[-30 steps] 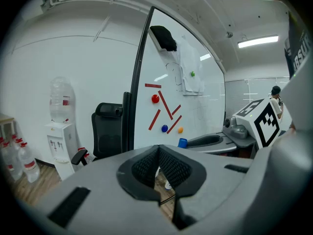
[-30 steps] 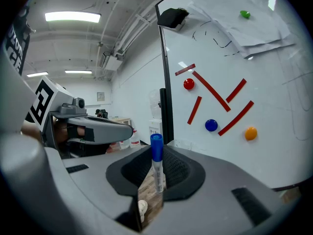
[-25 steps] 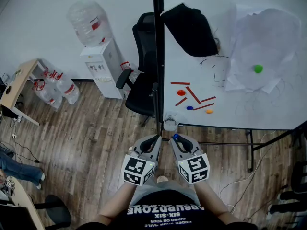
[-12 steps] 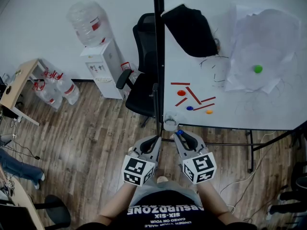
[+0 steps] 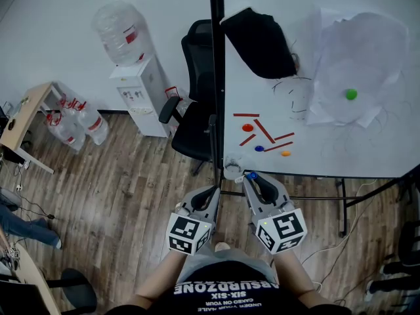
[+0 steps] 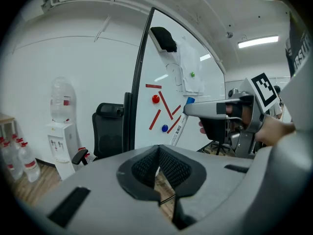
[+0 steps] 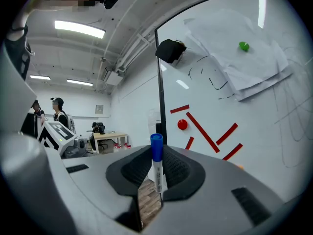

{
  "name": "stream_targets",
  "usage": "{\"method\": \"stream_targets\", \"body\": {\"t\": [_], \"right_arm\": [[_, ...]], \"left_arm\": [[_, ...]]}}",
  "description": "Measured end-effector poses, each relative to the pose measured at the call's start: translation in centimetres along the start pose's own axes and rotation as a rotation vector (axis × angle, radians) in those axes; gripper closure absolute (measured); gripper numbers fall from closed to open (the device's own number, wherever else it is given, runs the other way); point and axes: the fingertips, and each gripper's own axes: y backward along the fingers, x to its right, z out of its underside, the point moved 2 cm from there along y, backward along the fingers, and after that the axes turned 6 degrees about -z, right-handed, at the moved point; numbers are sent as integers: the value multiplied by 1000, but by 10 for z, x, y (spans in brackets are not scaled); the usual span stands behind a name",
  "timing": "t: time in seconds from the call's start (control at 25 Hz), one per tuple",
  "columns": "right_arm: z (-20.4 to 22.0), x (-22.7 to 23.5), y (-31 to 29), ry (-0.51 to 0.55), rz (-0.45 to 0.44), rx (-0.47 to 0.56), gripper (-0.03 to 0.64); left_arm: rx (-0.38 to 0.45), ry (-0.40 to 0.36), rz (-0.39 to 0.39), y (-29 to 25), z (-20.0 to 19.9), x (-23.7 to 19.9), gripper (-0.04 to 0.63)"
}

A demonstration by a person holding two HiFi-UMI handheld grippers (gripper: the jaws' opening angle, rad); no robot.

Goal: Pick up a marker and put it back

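Since the earlier frame the right tool (image 5: 254, 180) has been carried upward, so that in the head view its marker cube is seen larger and further right. The left tool (image 5: 212, 193) has been kept where it was. The blue-capped marker (image 7: 156, 166) is held upright between the right tool's jaws, which are closed narrowly on its white barrel, with the cap standing just above the pads. In the left gripper view the same marker (image 6: 181, 125) is seen hanging below the right tool's tip, in front of the whiteboard (image 5: 315, 117). The left tool's jaws are brought together with nothing between them.

A clear cup (image 5: 232, 168) is fixed at the whiteboard's lower edge, just ahead of the two tools. It is judged to be where the marker belongs, though its contents cannot be made out. With the marker raised and apart from the cup, the pick-up half is judged done. The return is left: the marker would have to be lowered into the cup and released. Since only the barrel is gripped, the marker could be tilted if the rim were struck.
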Motion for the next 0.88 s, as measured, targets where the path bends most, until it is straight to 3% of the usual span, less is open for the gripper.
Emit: {"method": "stream_targets", "body": {"t": [0.88], "right_arm": [[-20, 17, -32, 83, 14, -4, 552]], "left_arm": [[9, 2, -12, 9, -1, -8, 588]]}}
